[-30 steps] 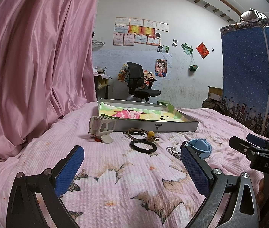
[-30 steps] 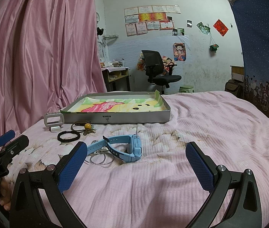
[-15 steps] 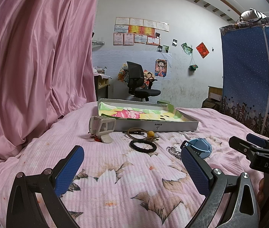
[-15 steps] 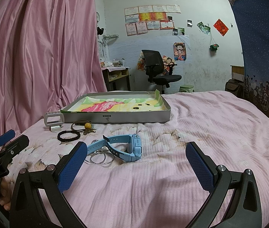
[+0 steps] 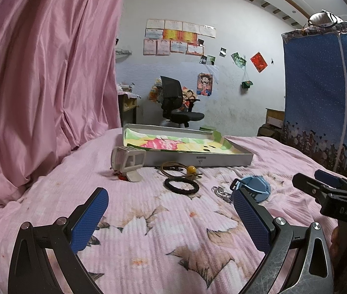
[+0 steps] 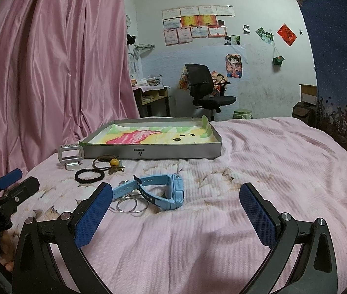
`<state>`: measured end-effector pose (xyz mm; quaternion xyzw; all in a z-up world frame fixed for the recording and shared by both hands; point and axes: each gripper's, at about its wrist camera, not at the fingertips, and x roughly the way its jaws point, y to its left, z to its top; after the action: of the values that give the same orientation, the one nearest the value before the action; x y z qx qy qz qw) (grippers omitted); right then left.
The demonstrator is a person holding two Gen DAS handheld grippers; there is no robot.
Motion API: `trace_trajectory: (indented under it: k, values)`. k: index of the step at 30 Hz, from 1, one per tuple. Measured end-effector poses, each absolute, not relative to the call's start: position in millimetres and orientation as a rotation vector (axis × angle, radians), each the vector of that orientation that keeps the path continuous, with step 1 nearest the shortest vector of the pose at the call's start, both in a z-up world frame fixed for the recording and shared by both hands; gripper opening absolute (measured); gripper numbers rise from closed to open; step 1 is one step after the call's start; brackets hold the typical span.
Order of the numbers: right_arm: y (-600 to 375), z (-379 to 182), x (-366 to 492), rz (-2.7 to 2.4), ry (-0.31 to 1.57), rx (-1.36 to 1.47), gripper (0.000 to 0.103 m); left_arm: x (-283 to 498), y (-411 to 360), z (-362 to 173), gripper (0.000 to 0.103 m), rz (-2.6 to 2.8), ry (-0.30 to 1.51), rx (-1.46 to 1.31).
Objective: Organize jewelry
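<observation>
Jewelry lies loose on the bed [image 6: 271, 161] before the empty tray [image 6: 173, 150]: blue watch [image 6: 171, 191], black bracelet [image 6: 89, 176]. Left tongs [image 5: 171, 216] and right tongs [image 6: 176, 214] hover apart, empty, seemingly ready to pick.

In the left wrist view, the left gripper's near blue finger [image 5: 253, 218] covers the lower edge of the blue watch [image 5: 255, 187] and part of the thin wire rings [image 5: 220, 192], so the strap is out of sight. The right gripper [image 5: 325, 183] is cut off by the right edge. In the right wrist view, the right gripper's own finger [image 6: 92, 216] hides the strap's end. The small label [image 6: 139, 150] on the grey tray's front wall [image 6: 173, 150] is too small to read. The certificates [image 6: 198, 22] on the far wall are illegible.
</observation>
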<state>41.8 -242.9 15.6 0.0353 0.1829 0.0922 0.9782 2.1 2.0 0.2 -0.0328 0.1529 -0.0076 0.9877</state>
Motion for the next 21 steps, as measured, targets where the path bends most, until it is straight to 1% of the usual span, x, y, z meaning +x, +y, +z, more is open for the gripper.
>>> trace_trajectory:
  k: [4, 11, 17, 19, 21]
  values:
    - [-241.3, 15.9, 50.5, 0.185, 0.374, 0.068, 0.102, 2.2, 2.7, 2.3, 0.102, -0.018, 0.333, -0.072]
    - [-245.6, 27.1, 67.6, 0.212, 0.409, 0.047, 0.102, 25.0, 3.5, 1.5, 0.102, -0.016, 0.413, -0.075]
    - [-240.1, 28.3, 96.8, 0.263, 0.489, 0.01, 0.101, 46.8, 8.8, 4.0, 0.102, 0.006, 0.5, -0.068]
    - [-239.8, 26.5, 108.7, 0.283, 0.528, 0.016, 0.095, 56.6, 10.9, 4.0, 0.102, 0.004, 0.531, -0.074]
    - [-241.5, 23.6, 119.3, 0.29, 0.564, 0.025, 0.085, 68.2, 12.6, 3.2, 0.102, -0.012, 0.563, -0.088]
